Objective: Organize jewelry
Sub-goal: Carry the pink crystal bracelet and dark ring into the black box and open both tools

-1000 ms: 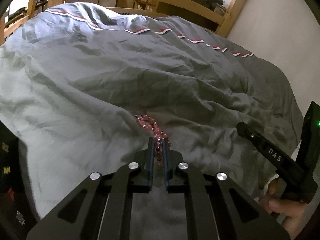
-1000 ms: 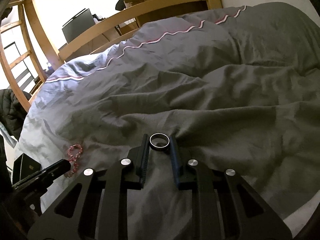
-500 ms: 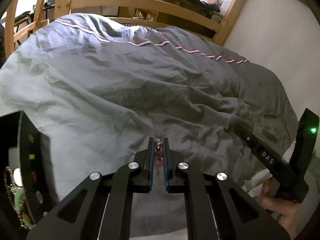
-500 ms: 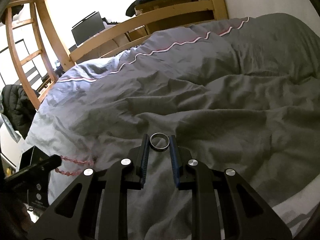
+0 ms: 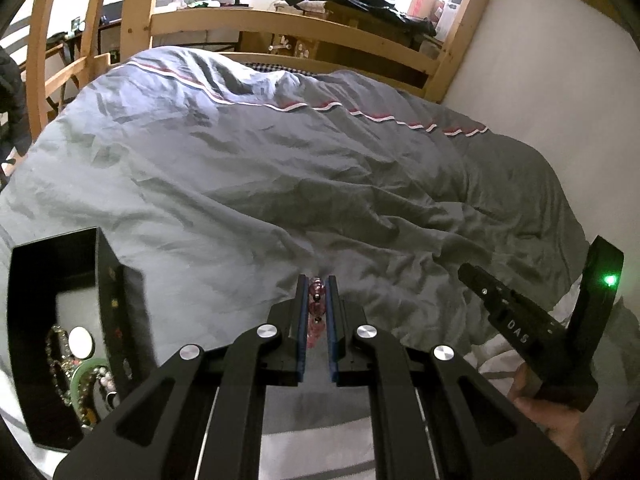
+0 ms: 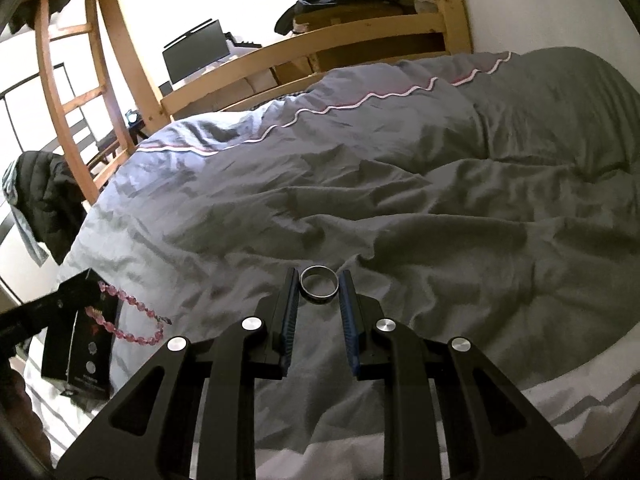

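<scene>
Rumpled grey duvet (image 5: 280,184) below: your left gripper (image 5: 318,300) pinches the dangling bead bracelet (image 6: 132,320), your right gripper (image 6: 319,284) clamps a ring (image 6: 319,283); either could slip into folds short of the black box (image 5: 56,320).

Left wrist view: sits behind the left gripper (image 5: 316,284), looks steeply down and forward across the grey duvet (image 5: 280,184) toward the wooden bed frame (image 5: 288,26); black box (image 5: 52,312) close at lower left.
Right wrist view: behind the right gripper (image 6: 319,280), same downward tilt, from further right.
Shared: duvet, frame, box (image 6: 86,344), monitor (image 6: 196,50).
</scene>
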The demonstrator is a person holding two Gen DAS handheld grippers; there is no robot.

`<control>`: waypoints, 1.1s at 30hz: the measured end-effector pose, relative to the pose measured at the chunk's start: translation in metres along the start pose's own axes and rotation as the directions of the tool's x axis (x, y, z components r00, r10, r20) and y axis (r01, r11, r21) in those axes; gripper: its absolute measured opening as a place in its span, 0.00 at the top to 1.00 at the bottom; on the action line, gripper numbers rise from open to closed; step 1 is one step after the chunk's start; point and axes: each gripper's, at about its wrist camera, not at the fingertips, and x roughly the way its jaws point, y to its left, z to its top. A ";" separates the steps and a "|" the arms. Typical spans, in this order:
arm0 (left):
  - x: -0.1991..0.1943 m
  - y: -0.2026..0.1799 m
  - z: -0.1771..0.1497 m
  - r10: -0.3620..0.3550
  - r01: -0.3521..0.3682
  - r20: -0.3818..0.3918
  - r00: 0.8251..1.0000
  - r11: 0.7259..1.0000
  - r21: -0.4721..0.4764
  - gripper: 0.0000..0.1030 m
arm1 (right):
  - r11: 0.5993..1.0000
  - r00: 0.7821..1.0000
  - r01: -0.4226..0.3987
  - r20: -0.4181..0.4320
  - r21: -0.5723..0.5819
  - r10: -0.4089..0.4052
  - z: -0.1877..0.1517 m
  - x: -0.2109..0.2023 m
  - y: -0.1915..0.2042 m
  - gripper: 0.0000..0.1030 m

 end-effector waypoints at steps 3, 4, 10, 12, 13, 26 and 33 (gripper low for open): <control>-0.009 0.002 -0.001 0.009 -0.009 0.004 1.000 1.000 -0.001 0.92 | 1.000 1.000 -0.013 -0.001 -0.023 0.013 -0.001 -0.004 0.010 0.79; -0.013 0.004 -0.002 0.011 -0.011 0.006 1.000 1.000 -0.003 0.92 | 0.999 1.000 -0.020 -0.001 -0.030 0.020 -0.002 -0.006 0.014 0.79; -0.033 0.015 -0.002 0.044 -0.043 0.021 0.999 0.999 -0.011 0.92 | 0.995 0.998 -0.065 -0.009 -0.072 0.064 -0.003 -0.014 0.041 0.79; -0.040 0.018 -0.002 0.061 -0.061 0.027 0.998 0.998 -0.009 0.92 | 0.993 0.996 -0.083 -0.016 -0.087 0.082 -0.004 -0.014 0.051 0.79; -0.043 0.019 -0.002 0.066 -0.066 0.031 0.997 0.998 -0.007 0.92 | 0.991 0.996 -0.093 -0.021 -0.094 0.091 -0.004 -0.014 0.057 0.79; -0.078 0.059 -0.002 0.182 -0.179 0.069 0.981 0.983 -0.050 0.92 | 0.958 0.979 -0.201 -0.078 -0.206 0.189 -0.016 -0.019 0.131 0.79; -0.100 0.094 -0.005 0.242 -0.233 0.083 0.967 0.967 -0.104 0.92 | 0.928 0.962 -0.270 -0.103 -0.257 0.252 -0.025 -0.022 0.175 0.79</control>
